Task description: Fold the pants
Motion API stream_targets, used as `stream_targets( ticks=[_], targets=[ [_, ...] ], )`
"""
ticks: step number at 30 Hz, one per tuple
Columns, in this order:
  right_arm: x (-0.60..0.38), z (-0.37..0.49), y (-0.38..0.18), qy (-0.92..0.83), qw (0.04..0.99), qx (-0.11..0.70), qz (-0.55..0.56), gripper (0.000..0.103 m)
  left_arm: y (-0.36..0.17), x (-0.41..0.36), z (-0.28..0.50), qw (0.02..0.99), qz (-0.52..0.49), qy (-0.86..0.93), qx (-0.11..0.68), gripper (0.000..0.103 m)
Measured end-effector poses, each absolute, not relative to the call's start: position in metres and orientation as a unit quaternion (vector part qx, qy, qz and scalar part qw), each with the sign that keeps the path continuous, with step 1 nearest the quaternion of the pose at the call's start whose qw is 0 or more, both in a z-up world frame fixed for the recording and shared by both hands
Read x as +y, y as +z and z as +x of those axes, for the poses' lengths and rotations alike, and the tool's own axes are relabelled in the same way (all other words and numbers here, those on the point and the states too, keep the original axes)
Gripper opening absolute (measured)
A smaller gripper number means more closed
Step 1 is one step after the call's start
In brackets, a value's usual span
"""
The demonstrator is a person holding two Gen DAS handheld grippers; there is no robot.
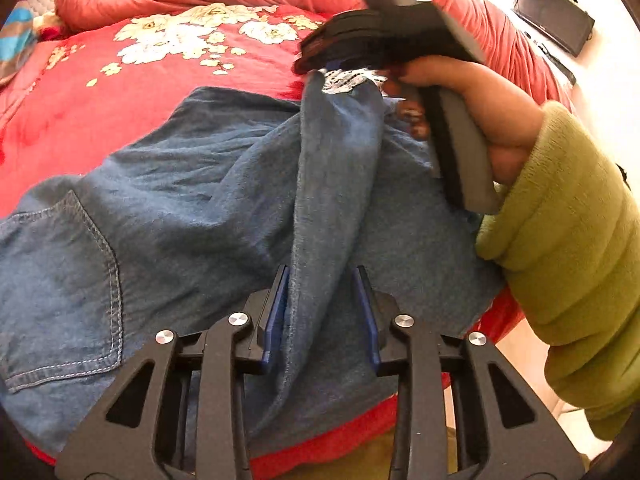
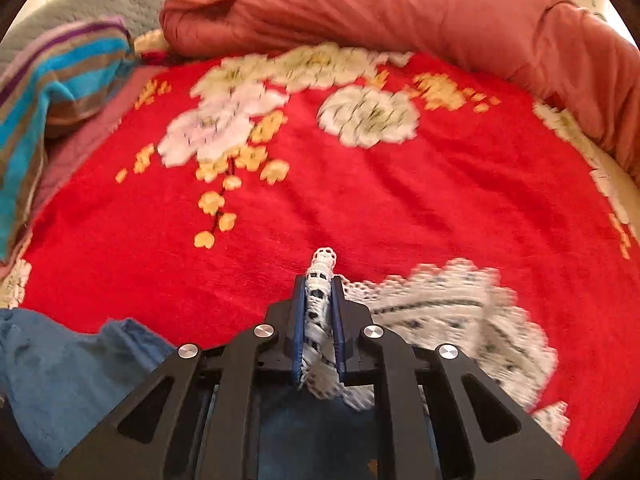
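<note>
Blue denim pants [image 1: 192, 184] lie on the bed with a back pocket [image 1: 60, 280] at the left. A raised fold of one leg runs between the pads of my left gripper [image 1: 322, 271], which is closed on it. The fold climbs to my right gripper [image 1: 320, 67], held by a hand [image 1: 492, 108] in a green sleeve. In the right wrist view the right gripper [image 2: 319, 280] is shut on the white lace hem [image 2: 320, 304] of the leg. More lace [image 2: 460, 320] spreads to its right, and denim [image 2: 60, 368] lies at the lower left.
A red floral blanket [image 2: 360, 208] covers the bed. A rolled coral duvet [image 2: 400, 12] lies along the back and right. A striped towel [image 2: 48, 92] sits at the left. A black box [image 1: 554, 16] stands on the pale floor beyond the bed's right edge.
</note>
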State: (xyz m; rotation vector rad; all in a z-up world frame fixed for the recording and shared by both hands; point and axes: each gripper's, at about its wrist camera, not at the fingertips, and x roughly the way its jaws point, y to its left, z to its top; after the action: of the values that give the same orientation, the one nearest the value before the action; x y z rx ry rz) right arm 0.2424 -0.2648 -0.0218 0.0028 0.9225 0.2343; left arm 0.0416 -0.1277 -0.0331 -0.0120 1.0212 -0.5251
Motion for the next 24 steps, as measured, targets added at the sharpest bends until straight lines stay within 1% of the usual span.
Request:
stream_targets(
  ticks=[12,13,14,15,19,24],
  targets=[
    [-0.362,0.147,0.033,0.098,0.910,0.393,0.093,0.009,-0.033,-0.121,0.037,0.846,-0.021,-0.248,0.472,0.024],
    [-0.372,0.136,0.036,0.094,0.910,0.392,0.102,0.009,-0.032,-0.121,0.036,0.847,-0.018,-0.246,0.471,0.019],
    [-0.377,0.130,0.036,0.092,0.909,0.392,0.105,0.009,-0.030,-0.120,0.036,0.850,-0.012,-0.241,0.468,0.012],
    [-0.385,0.120,0.038,0.089,0.908,0.394,0.111,0.009,-0.029,-0.120,0.033,0.853,-0.008,-0.238,0.465,0.000],
    [-0.407,0.081,0.041,0.088,0.902,0.401,0.135,0.009,-0.020,-0.109,0.031,0.858,-0.013,-0.240,0.455,0.000],
    [-0.419,0.036,0.041,0.091,0.894,0.411,0.152,0.009,-0.010,-0.108,0.017,0.862,0.008,-0.250,0.440,0.000]
  ],
)
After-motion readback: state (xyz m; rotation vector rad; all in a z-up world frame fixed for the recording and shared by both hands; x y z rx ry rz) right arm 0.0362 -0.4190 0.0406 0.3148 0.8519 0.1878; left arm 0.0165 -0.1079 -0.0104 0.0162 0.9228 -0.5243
